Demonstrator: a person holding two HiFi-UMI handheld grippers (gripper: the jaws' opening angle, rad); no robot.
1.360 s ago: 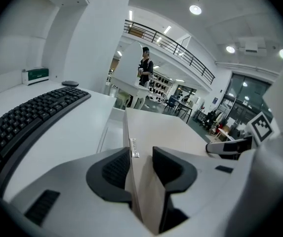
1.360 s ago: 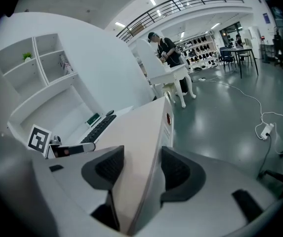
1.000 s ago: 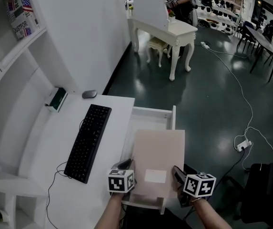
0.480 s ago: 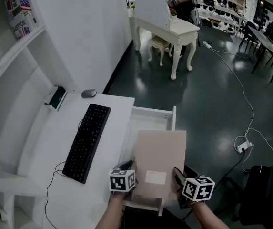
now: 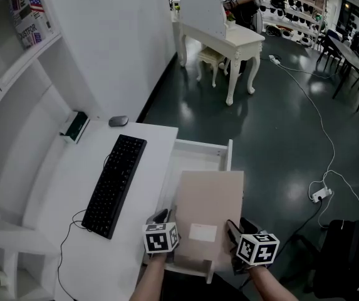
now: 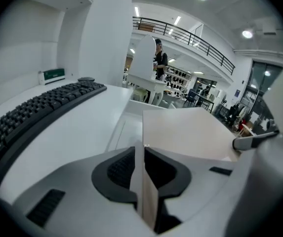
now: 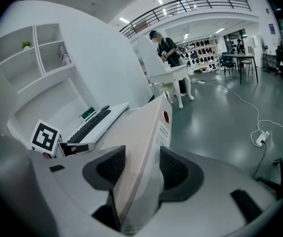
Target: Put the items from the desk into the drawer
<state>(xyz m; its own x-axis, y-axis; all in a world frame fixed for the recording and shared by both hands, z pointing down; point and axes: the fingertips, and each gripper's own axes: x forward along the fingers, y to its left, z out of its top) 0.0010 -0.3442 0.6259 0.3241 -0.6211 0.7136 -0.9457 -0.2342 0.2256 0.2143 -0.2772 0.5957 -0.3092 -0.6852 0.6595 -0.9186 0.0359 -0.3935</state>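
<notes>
A flat beige box [image 5: 207, 215] with a white label lies level over the open white drawer [image 5: 199, 151] at the desk's right side. My left gripper [image 5: 165, 221] is shut on the box's near left edge [image 6: 142, 181]. My right gripper [image 5: 235, 234] is shut on its near right edge [image 7: 141, 172]. A black keyboard [image 5: 115, 184] lies on the white desk [image 5: 72, 187]; a grey mouse [image 5: 118, 121] and a green-and-white box [image 5: 74, 127] sit at the back of the desk.
White shelving [image 5: 16, 55] rises on the left. Beyond the drawer is dark floor with a cable and power strip [image 5: 320, 193], a white table [image 5: 229, 42] and a person [image 7: 166, 46] standing by it. A dark bag [image 5: 348, 256] sits at the lower right.
The box and both grippers have barely shifted; the view has drifted slightly and the grippers sit a little lower in it.
</notes>
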